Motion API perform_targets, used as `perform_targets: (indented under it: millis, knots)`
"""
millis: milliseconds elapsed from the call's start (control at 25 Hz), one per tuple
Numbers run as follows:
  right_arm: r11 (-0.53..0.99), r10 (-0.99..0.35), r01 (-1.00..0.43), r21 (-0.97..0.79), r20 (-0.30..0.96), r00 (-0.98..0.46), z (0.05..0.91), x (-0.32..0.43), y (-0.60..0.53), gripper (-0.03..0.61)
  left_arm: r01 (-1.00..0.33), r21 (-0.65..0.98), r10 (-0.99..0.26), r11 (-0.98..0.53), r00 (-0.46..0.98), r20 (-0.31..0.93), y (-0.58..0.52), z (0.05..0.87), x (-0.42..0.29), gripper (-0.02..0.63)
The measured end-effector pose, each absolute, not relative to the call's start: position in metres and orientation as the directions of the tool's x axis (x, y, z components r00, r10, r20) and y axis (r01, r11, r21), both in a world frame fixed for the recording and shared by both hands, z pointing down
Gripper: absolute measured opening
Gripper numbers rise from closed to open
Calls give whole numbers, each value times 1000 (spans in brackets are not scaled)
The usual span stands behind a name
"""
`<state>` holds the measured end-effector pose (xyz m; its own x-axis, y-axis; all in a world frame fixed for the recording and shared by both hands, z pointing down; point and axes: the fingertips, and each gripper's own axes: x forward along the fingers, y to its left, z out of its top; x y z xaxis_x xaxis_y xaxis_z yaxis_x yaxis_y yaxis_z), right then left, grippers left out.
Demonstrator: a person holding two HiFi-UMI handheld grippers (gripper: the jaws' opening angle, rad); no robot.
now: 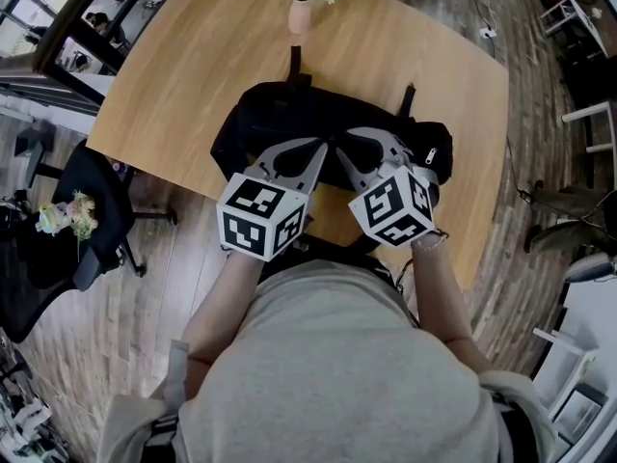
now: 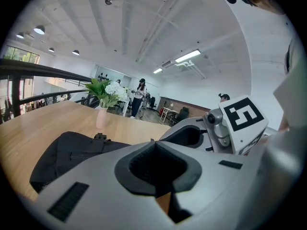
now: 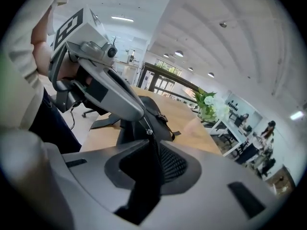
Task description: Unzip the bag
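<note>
A black bag (image 1: 289, 123) lies on the round wooden table (image 1: 193, 75), near its front edge. Both grippers meet tip to tip at the bag's near side. In the right gripper view, my right gripper (image 3: 149, 140) is shut on a black strip of the bag that runs down between its pads. A small metal zipper piece (image 3: 148, 131) sits just above those tips, right under the tip of my left gripper (image 3: 139, 114). My left gripper (image 2: 154, 142) is shut; whether it pinches the zipper piece I cannot tell. The bag (image 2: 72, 152) stretches away to its left.
A pink vase of white flowers (image 1: 301, 13) stands on the table behind the bag. A black office chair (image 1: 87, 191) is left of the table, with white furniture (image 1: 588, 114) at the right. Two people (image 2: 139, 97) stand far off in the room.
</note>
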<state>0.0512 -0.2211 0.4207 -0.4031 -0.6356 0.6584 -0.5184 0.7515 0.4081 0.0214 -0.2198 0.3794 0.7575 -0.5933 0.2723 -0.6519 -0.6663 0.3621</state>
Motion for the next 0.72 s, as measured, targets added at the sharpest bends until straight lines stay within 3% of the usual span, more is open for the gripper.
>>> perform_targets:
  millis: [160,720]
  knots:
    - [743,-643,-528,411,654,-397,422,50,-220,35,-657,368,-599,-658,753,272,-223,381,19,18]
    - [719,-659,-584,377,635,-403,416,53,-220,32,-686,416,-642,-596,719,266,-231,385,-3,20]
